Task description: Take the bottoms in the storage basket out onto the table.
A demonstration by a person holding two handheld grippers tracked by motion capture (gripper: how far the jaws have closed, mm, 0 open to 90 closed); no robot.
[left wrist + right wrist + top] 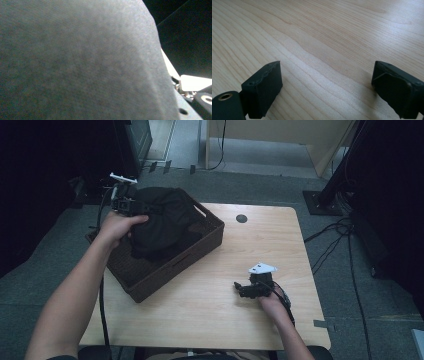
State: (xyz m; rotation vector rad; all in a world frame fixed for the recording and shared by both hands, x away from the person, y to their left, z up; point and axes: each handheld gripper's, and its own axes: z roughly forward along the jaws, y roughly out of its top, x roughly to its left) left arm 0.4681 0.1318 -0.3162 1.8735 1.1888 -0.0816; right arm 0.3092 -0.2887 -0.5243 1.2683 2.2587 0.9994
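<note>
Black cloth [162, 222], soft, light, floppy: bunched over basket [207, 240], top fold pinched in left claw [131, 206], rest sagging below it. Likely to drape and snag on rim; better grabbed at a thick fold. Right claw [242, 288] wide open, empty, low over table [260, 235], well right of basket.

Cloth [162, 222] in basket [150, 282], table's [250, 250] left

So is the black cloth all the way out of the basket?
Not yet. The left gripper lifts the black cloth bunched, its bottom still inside the basket.
</note>
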